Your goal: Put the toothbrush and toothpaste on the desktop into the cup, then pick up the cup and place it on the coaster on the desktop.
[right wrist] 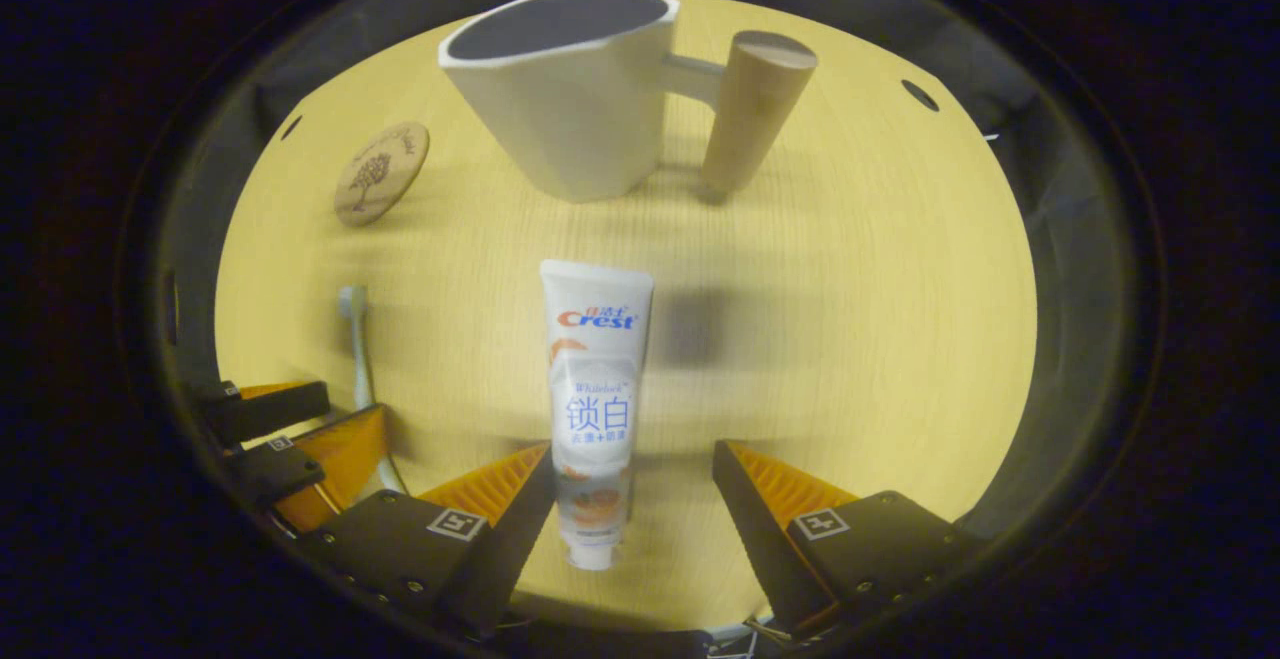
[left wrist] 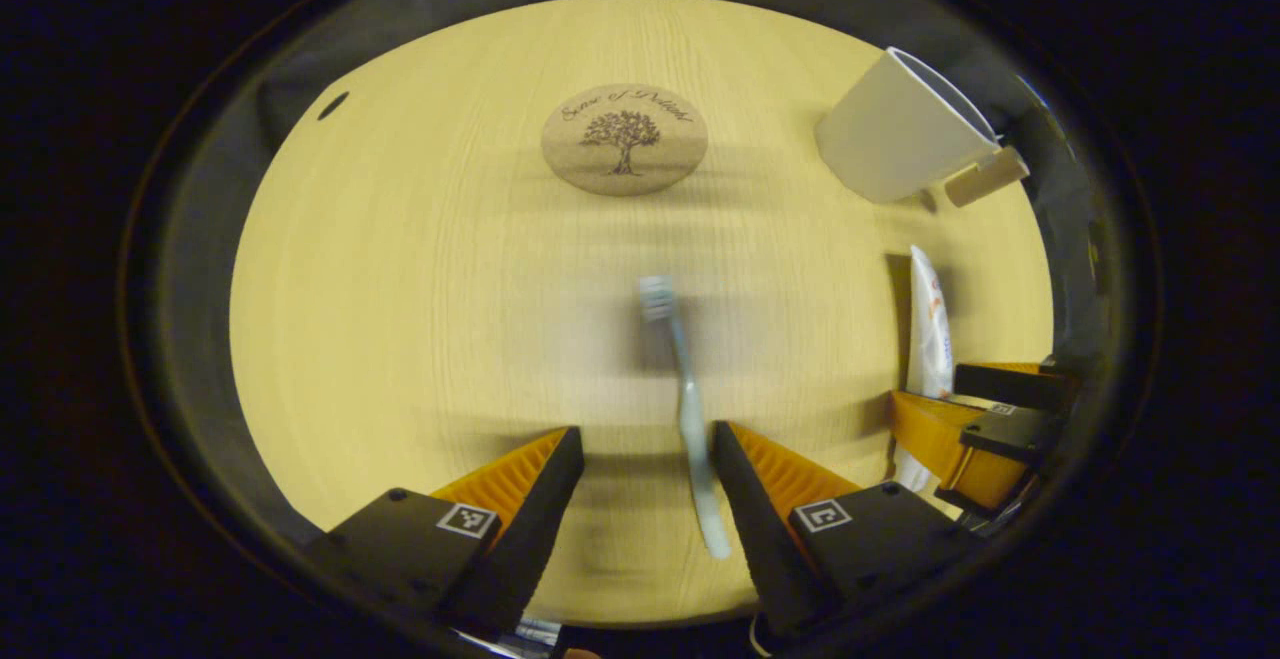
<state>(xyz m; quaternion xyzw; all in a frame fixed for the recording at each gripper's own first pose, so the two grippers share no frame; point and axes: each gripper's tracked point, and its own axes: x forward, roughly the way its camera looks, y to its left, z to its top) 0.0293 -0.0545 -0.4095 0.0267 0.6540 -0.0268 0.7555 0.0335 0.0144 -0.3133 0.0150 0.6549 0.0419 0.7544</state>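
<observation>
A pale blue toothbrush [left wrist: 686, 409] lies on the wooden desktop [left wrist: 420, 339], its handle running between the fingers of my open left gripper [left wrist: 648, 449], close to the right finger. A white toothpaste tube [right wrist: 596, 399] lies flat, cap end toward me, between the fingers of my open right gripper [right wrist: 632, 464], nearer the left finger. A white cup [right wrist: 560, 89] with a wooden handle [right wrist: 748, 109] stands beyond the tube. The round cork coaster [left wrist: 624, 139] with a tree print lies farther back. The cup [left wrist: 895, 129], the tube [left wrist: 930, 329] and the right gripper [left wrist: 975, 429] appear at the right of the left gripper view.
The toothbrush [right wrist: 356, 349], coaster [right wrist: 380, 171] and left gripper [right wrist: 290, 434] show at the left of the right gripper view. Small dark holes [right wrist: 918, 94] mark the desktop near its back corners. Dark booth wall rings the desk.
</observation>
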